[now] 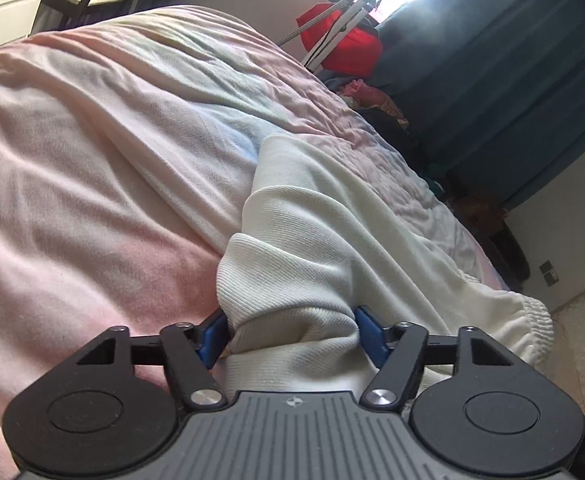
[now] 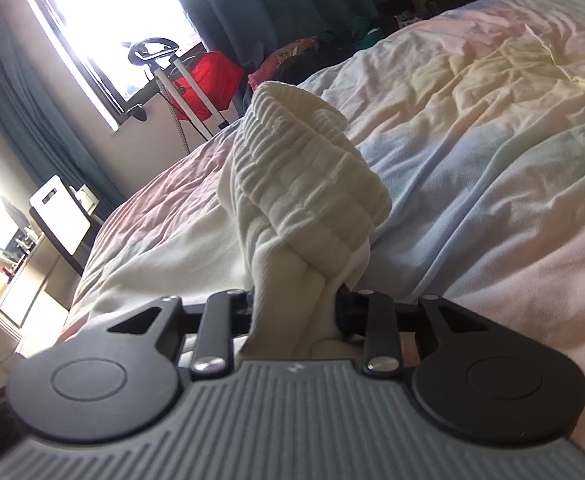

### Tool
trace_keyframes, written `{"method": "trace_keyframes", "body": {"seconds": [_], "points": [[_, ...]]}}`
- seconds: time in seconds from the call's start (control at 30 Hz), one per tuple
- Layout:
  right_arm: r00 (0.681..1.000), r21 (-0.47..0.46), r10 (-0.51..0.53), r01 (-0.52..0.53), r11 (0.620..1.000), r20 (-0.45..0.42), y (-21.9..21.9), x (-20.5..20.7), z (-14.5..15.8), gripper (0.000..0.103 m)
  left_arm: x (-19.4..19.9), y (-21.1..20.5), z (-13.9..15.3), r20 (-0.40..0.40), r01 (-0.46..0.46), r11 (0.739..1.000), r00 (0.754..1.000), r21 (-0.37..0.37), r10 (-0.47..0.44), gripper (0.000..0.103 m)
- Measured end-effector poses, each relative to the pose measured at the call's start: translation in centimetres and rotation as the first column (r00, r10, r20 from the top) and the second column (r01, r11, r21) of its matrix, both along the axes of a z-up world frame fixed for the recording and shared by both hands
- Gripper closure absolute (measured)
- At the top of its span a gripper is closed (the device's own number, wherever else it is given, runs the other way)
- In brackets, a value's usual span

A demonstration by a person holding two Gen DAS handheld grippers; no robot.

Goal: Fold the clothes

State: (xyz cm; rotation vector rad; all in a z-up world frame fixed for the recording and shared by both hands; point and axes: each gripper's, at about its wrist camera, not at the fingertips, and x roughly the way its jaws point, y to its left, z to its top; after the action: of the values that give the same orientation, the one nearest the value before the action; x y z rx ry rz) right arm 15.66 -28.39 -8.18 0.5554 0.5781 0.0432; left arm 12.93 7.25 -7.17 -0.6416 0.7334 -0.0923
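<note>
Both tongs (image 1: 292,330) (image 2: 294,312) around white garment (image 1: 316,216)

The sweatpants (image 1: 312,216) lie on the bedspread (image 1: 92,160) and run away from the left gripper (image 1: 292,330), which has a bunched fold of them between its fingers, the elastic waistband (image 1: 532,320) falling to its right. In the right wrist view that waistband (image 2: 312,184) rises over the bedspread (image 2: 492,140) just beyond the right gripper (image 2: 296,312), a gathered fold of the sweatpants between its fingers. Behind the sweatpants, past the bed's far edge, stands a garment steamer (image 2: 172,80) with a bag (image 2: 208,80) beside it (both before the window (image 2: 112,20)); curtains (image 2: 252,0) hang right of the window, and a desk (image 2: 64,220) stands left of the bed
</note>
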Motion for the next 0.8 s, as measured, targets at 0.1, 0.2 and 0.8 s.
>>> {"method": "trace_keyframes", "body": {"seconds": [0.1, 0.2, 0.8], "points": [[1.000, 0.012, 0.002, -0.003, 1.000, 0.028, -0.1, -0.9, 1.9, 0.074, -0.3, -1.0, 1.8, 0.038, 0.024, 0.999, 0.999, 0.047, -0.026, 0.063], [0.997, 0.026, -0.007, 0.005, 1.000, 0.071, -1.4, -1.7, 4.6, 0.075, 0.0, -3.0, 5.3, 0.099, 0.072, 0.995, 0.992, 0.075, -0.079, 0.069], [0.842, 0.209, -0.529, 0.501, 0.840, 0.107, -34.1, 4.7, 11.7, 0.076, 22.9, -43.9, 17.8, 0.260, 0.496, 0.841, 0.801, 0.215, -0.539, 0.072]]}}
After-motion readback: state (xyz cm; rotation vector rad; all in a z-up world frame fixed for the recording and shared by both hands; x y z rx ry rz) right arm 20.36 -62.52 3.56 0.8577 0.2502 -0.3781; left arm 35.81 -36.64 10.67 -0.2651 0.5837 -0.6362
